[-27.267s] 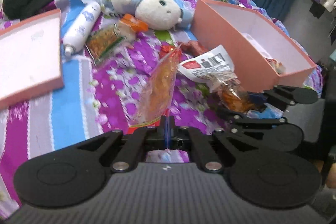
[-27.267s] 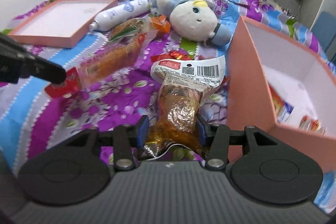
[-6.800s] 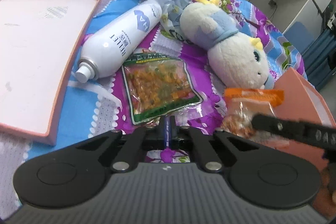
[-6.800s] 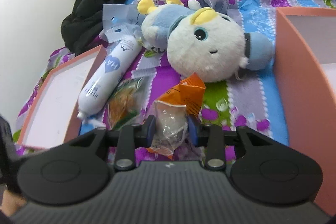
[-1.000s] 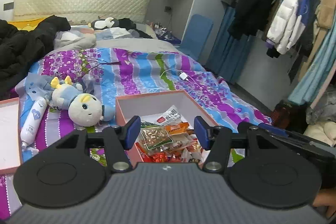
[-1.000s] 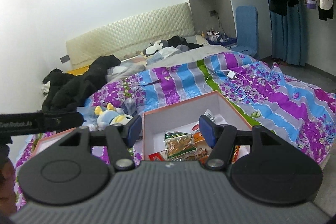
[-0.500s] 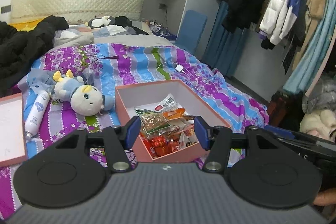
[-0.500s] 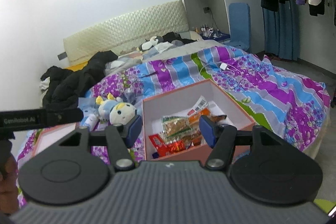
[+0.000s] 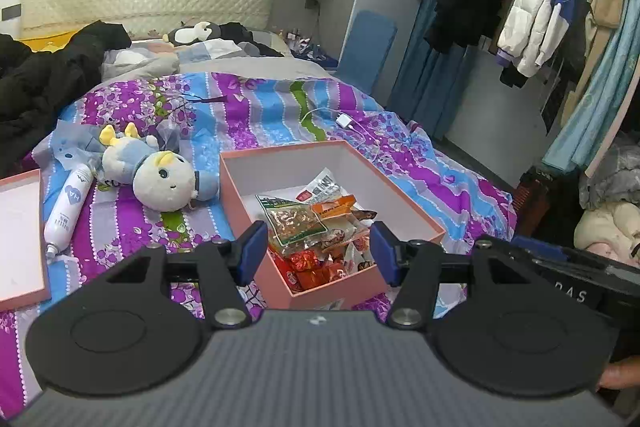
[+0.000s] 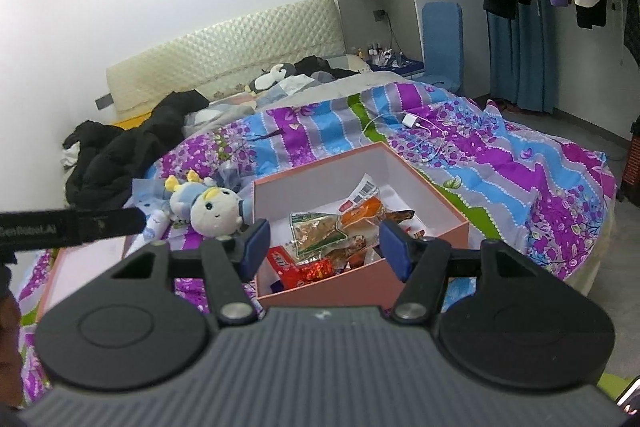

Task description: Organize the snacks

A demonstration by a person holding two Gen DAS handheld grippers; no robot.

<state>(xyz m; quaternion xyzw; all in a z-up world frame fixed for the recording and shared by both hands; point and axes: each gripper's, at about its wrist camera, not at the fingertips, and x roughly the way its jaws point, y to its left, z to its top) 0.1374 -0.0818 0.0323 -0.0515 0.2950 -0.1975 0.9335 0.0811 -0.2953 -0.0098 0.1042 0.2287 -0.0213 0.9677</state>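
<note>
A pink open box (image 9: 236, 187) (image 10: 456, 217) sits on the bed and holds several snack packets (image 9: 294, 221) (image 10: 316, 227), among them a green-edged bag, an orange one and red ones. My left gripper (image 9: 318, 253) is open and empty, held well above and in front of the box. My right gripper (image 10: 326, 247) is open and empty too, also high and back from the box. The right gripper's arm shows at the right edge of the left wrist view (image 9: 560, 275).
A plush toy (image 9: 160, 175) (image 10: 212, 207) and a white spray bottle (image 9: 66, 203) lie left of the box on the purple-blue striped bedspread. The pink box lid (image 9: 16, 231) lies further left. Black clothes (image 9: 36, 75) are piled near the headboard. A charger cable (image 9: 344, 123) lies behind the box. Coats hang at right.
Both grippers have drawn slightly further up and back from the box, which sits a little lower in both views. Both stay open and empty.
</note>
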